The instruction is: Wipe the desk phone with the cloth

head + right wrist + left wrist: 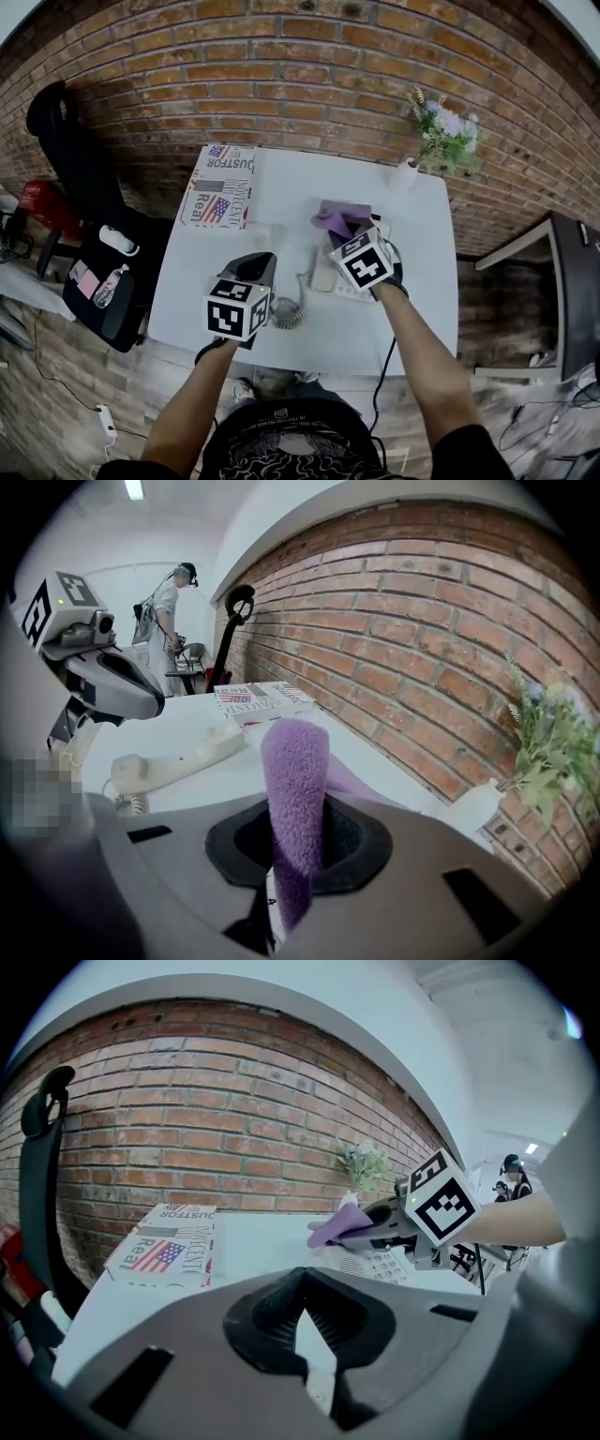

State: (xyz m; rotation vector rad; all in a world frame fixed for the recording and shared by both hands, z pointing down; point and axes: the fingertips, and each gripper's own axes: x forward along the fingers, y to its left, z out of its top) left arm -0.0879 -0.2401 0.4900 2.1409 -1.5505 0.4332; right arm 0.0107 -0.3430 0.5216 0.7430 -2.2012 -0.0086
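Your right fingers [354, 844] are closed on the purple cloth [295, 780]. It is pinched near its middle, so one fold stands up between them and the rest trails forward. From the head view, your right gripper [349, 232] holds that cloth over the far end of the desk phone [380, 1265], which sits mid-worktop. Whether the cloth actually touches the phone I cannot tell.

Your left fingers [267, 1314] are drawn together with nothing between them; only a sliver of white worktop [281, 202] shows through. Your left gripper [257, 264] hovers just left of the phone, touching nothing.

The wiping itself looks to be the step in hand, at or near its start on the phone body. Your next move probably calls for lowering the trailing fold flat onto the keypad. Then drag it along the face with light pressure so the base does not slide. Your free left gripper could steady it.

The handset [178, 757] lies off the base on the worktop, just to its left, with the coiled cord [289, 314] near you. Both likely need a pass too. Further out, a printed box [220, 185] rests by the brick wall.
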